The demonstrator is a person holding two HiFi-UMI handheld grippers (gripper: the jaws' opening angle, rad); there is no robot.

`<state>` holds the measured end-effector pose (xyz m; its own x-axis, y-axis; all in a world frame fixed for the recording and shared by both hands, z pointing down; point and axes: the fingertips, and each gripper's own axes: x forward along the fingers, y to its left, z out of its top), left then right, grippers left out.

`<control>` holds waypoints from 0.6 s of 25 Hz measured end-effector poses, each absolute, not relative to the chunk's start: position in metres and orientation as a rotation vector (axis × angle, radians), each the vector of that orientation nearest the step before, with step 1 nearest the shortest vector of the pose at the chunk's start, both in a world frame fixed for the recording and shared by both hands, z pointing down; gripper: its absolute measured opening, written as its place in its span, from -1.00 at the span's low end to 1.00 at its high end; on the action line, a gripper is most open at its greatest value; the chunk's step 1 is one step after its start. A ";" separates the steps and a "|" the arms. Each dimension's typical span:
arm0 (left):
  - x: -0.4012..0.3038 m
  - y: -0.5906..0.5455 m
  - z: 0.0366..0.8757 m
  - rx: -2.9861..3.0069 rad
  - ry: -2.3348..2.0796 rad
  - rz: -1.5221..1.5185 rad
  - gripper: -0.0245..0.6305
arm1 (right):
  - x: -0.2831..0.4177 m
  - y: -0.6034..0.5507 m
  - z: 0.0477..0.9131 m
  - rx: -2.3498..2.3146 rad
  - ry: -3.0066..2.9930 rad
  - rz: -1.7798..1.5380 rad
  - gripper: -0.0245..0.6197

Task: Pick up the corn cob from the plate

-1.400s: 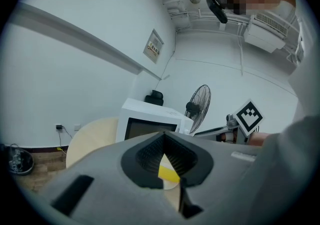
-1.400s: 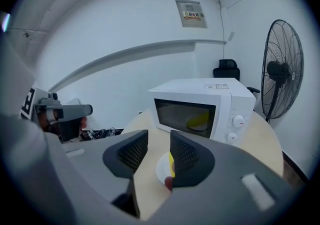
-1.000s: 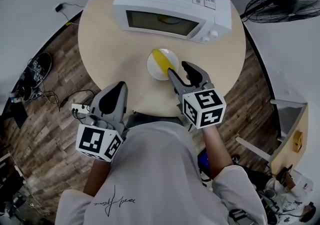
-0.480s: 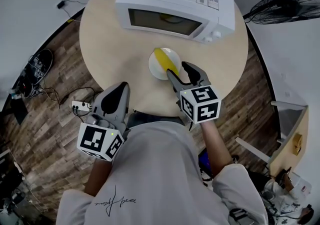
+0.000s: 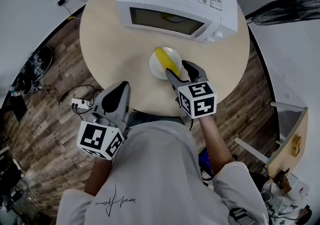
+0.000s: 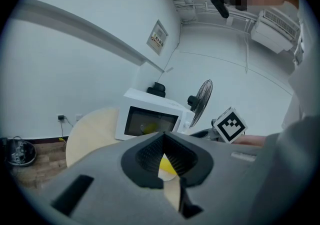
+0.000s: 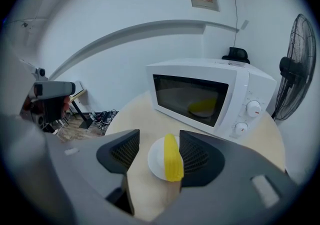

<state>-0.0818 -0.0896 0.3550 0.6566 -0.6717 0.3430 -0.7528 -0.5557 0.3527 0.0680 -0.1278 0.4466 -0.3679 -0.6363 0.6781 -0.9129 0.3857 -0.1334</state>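
My left gripper [image 5: 118, 89], lower left, sits closed and empty. At centre, my right gripper [image 5: 179, 69] is opening its jaws, and the corn cob [image 5: 162, 59] on its plate [image 5: 154, 69] is just ahead, not yet between them. Next I should straddle the cob and squeeze.

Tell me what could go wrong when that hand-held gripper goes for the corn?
The right hand-held gripper is opening its jaws, empty so far, with the corn just ahead.
1. In the right gripper view the corn sits nearer one jaw, so that jaw might nudge it and roll it off the plate.
2. The jaws could catch the plate's rim and slide or tip it.
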 end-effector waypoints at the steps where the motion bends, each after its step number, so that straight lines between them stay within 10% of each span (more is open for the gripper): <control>1: -0.082 -0.090 0.355 2.401 -1.112 0.231 -0.93 | 0.068 -0.128 0.448 1.320 -2.116 0.687 -0.10; 15: -0.090 -0.096 0.362 2.365 -1.123 0.224 -0.93 | 0.067 -0.136 0.480 1.257 -2.049 0.704 -0.07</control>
<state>-0.0899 -0.0962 0.3617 0.6446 -0.6780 0.3533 -0.7616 -0.5293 0.3740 0.0674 -0.1357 0.4801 -0.3497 -0.5731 0.7412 -0.9077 0.4032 -0.1165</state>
